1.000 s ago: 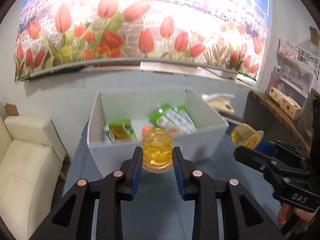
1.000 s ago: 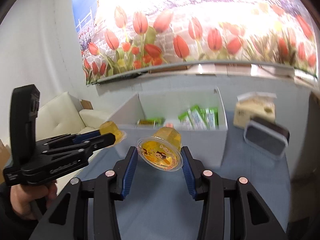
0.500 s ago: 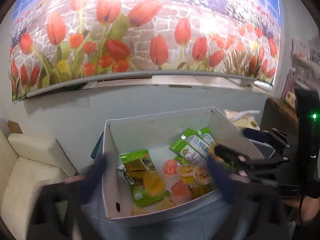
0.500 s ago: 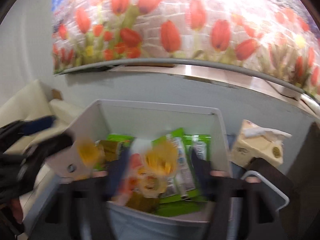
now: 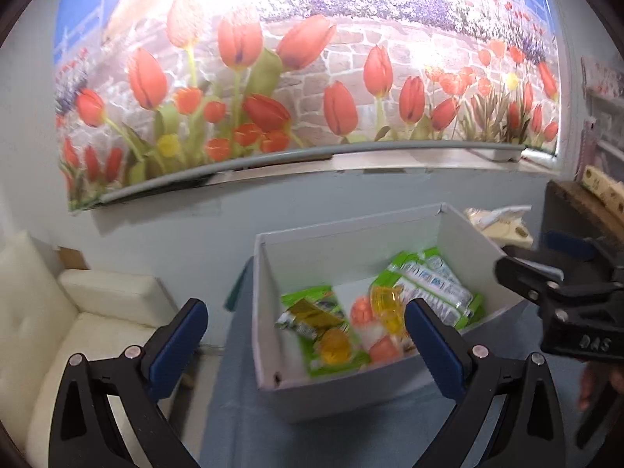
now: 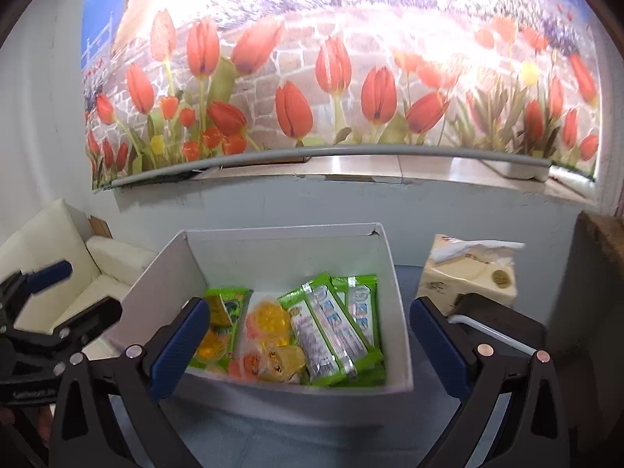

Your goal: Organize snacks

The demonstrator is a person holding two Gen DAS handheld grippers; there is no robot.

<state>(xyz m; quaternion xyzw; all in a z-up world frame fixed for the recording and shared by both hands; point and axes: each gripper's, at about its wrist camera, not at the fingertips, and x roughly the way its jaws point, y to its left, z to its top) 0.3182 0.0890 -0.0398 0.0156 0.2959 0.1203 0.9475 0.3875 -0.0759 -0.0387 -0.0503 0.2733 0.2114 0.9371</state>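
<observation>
A white box (image 5: 351, 223) (image 6: 280, 230) stands on the blue tabletop (image 6: 273, 440). It holds green snack packets (image 5: 429, 288) (image 6: 335, 327) and yellow and orange jelly cups (image 5: 333, 345) (image 6: 269, 318). My left gripper (image 5: 304, 306) hovers at the box's near left corner, open and empty. The right gripper (image 6: 307, 306) hangs over the near wall with its jaws opening; nothing is gripped between them, only the box contents lie below. Each gripper shows in the other's view, the right one (image 5: 534, 253) at the box's right side and the left one (image 6: 74, 292) at its left.
A tissue box (image 6: 472, 273) (image 5: 503, 226) sits right of the white box. A black item with a white rim (image 6: 499, 323) lies in front of it. A cream sofa (image 5: 78, 312) (image 6: 58, 234) stands left of the table. A tulip mural covers the wall behind.
A second ago each gripper was shut on a yellow jelly cup short of the box. Both have moved forward to the box and opened; the cups now lie inside it.
</observation>
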